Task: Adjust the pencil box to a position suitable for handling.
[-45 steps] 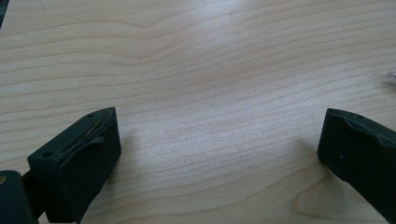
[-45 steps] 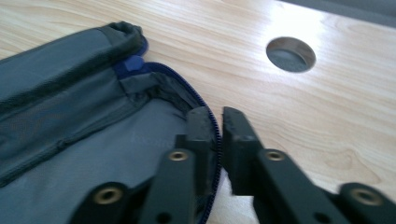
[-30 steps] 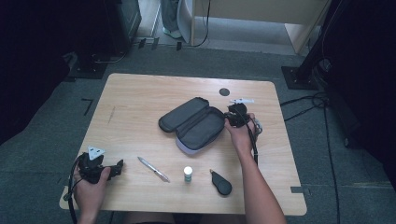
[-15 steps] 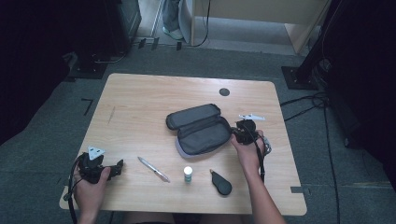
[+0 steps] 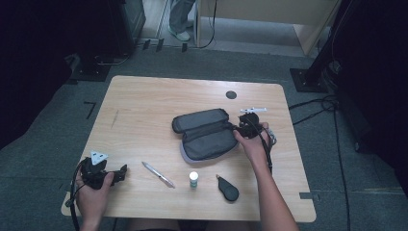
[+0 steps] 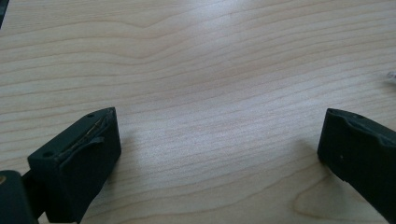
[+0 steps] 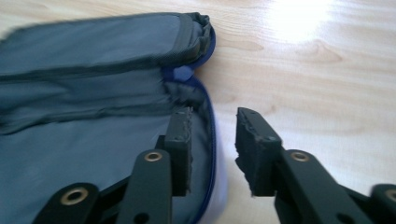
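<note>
The light wooden counter [image 5: 144, 110] is seen from above, with a small dark round disc [image 5: 231, 95] set in it near the far edge. A grey fabric zip case with a blue-edged rim [image 5: 207, 134] is laid open slightly right of the counter's middle, its two halves spread flat. The right hand-held gripper [image 5: 243, 126] is held at the case's right end; its jaws have just been opening and are parted a little, and in the right gripper view the case's rim [image 7: 212, 140] is seen between them, one jaw over the lining and the other over bare wood, with the pads not pressed on the fabric. The left hand-held gripper [image 5: 120, 172] is rested at the near left corner of the counter, well apart from the case, its jaws spread wide over bare wood with nothing between them. Along the near edge are laid a black teardrop-shaped pouch [image 5: 227, 188], a slim silver pen [image 5: 158, 174] and a small white-capped green bottle [image 5: 193, 179], standing upright between them.
</note>
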Motion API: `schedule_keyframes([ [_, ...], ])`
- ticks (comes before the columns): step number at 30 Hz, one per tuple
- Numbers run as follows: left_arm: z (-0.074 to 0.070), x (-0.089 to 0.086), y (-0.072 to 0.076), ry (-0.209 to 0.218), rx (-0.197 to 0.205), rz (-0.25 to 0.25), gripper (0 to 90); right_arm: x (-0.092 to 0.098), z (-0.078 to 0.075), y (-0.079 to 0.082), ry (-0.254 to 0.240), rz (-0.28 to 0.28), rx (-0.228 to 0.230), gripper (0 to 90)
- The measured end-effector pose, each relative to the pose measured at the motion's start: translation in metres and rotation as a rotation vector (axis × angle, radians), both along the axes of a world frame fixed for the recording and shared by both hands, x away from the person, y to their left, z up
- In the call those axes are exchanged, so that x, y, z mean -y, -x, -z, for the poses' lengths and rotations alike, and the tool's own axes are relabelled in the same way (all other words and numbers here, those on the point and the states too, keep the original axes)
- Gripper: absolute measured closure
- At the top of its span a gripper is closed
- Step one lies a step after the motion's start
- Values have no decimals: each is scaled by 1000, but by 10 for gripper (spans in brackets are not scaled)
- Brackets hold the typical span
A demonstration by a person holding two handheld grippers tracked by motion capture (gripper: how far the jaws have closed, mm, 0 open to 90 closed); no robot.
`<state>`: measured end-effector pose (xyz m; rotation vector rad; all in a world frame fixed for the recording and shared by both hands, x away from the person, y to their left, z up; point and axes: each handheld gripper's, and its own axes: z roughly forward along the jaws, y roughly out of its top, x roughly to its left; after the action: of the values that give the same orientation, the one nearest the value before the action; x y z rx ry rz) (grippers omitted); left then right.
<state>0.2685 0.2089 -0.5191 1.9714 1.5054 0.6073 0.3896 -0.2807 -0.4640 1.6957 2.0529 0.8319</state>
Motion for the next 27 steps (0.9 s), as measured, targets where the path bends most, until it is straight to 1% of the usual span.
schedule_keyframes([
  [1, 0, 0, 0, 0, 0, 0, 0, -2, 3, -6, 24, -2, -16, 626],
  [2, 0, 0, 0, 0, 0, 0, 0, -3, 6, -10, 29, -12, -27, 624],
  [3, 0, 0, 0, 0, 0, 0, 0, -5, 9, -14, 27, -21, -33, 644],
  [5, 0, 0, 0, 0, 0, 0, 0, -9, 13, -18, 53, -32, -61, 751],
  [6, 0, 0, 0, 0, 0, 0, 0, -9, 13, -18, 53, -32, -61, 751],
  [7, 0, 0, 0, 0, 0, 0, 0, -10, 14, -18, 56, -25, -67, 843],
  [9, 0, 0, 0, 0, 0, 0, 0, -12, 14, -14, 52, 9, -69, 881],
  [11, 0, 0, 0, 0, 0, 0, 0, -13, 13, -9, 51, 36, -74, 886],
  [15, 0, 0, 0, 0, 0, 0, 0, -11, 13, 4, -19, 105, -91, 887],
  [17, 0, 0, 0, -1, 0, 0, 0, -10, 14, 12, -37, 119, -89, 888],
  [18, 0, 0, 0, -1, 0, 0, 0, -10, 14, 12, -37, 119, -89, 888],
  [19, 0, 0, 0, 0, 0, 0, 0, -11, 15, 19, -63, 134, -82, 887],
  [20, 0, 0, 0, 0, 0, 0, 0, -11, 15, 19, -63, 134, -82, 887],
  [21, 0, 0, 0, 0, 0, 0, 0, -12, 15, 26, -78, 152, -79, 887],
  [25, 0, 0, 0, 0, -1, 0, 0, -17, 16, 36, -94, 196, -67, 886],
  [26, 0, 0, 0, 0, -1, 0, 0, -17, 16, 36, -94, 196, -67, 886],
  [27, 0, 0, 0, 0, -1, 0, 0, -20, 17, 39, -88, 212, -57, 886],
])
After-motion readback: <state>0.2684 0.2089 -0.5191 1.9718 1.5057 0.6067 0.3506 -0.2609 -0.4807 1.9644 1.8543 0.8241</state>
